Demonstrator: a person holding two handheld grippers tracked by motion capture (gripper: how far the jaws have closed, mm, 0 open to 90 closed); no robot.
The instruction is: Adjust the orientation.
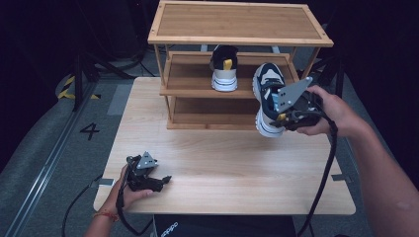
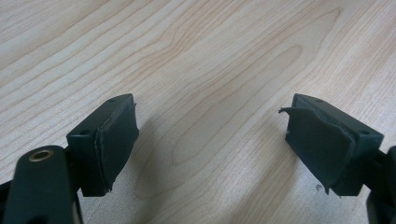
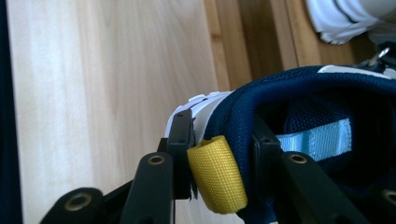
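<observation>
A navy and white sneaker [image 1: 267, 94] with a yellow heel tab hangs in the air in front of the rack's right side, toe up. My right gripper [image 1: 282, 117] is shut on its heel; in the right gripper view the jaws pinch the heel collar beside the yellow tab [image 3: 217, 173]. A matching sneaker [image 1: 224, 68] stands on the middle shelf of the bamboo shoe rack [image 1: 237, 37], heel toward me. My left gripper [image 1: 165, 179] rests near the table's front left edge. Its jaws stand open over bare wood, with the fingers [image 2: 109, 140] wide apart.
The light wooden table [image 1: 232, 168] carries the three-tier rack at its far side. The bottom shelf [image 1: 212, 112] holds nothing. Black cables trail from both grippers off the front edge. A dark floor with a painted "4" [image 1: 90, 131] lies to the left.
</observation>
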